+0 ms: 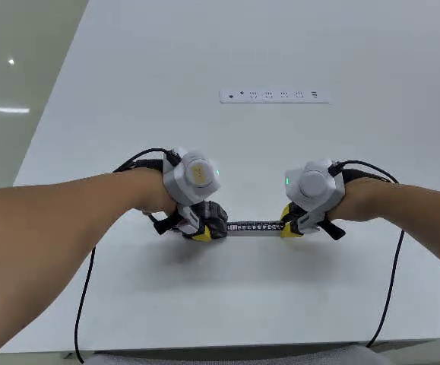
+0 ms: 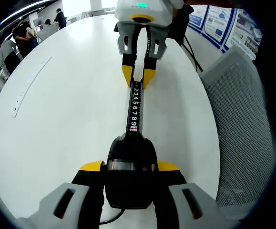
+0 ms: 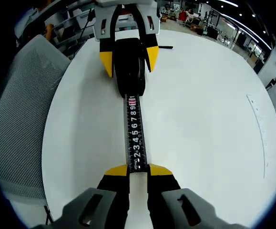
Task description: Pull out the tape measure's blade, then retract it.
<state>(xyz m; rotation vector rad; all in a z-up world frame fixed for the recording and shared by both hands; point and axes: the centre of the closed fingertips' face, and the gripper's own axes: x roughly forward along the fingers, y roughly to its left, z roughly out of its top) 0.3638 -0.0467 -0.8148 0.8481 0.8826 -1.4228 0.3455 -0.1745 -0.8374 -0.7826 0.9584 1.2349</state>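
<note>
One big white table point(image 1: 204, 61) under everything; my left gripper point(image 1: 204, 226) is clamped around the tape point(image 2: 130, 171), which sits on the table near the front edge; my right gripper point(image 1: 290, 226) is pinched shut on the blade point(image 2: 135, 107) tip; a short stretch of blade runs flat between them

The tape measure's case point(image 2: 130, 171) is black, its blade point(image 2: 135, 107) black with white numerals, the table point(image 2: 56, 119) white.
</note>
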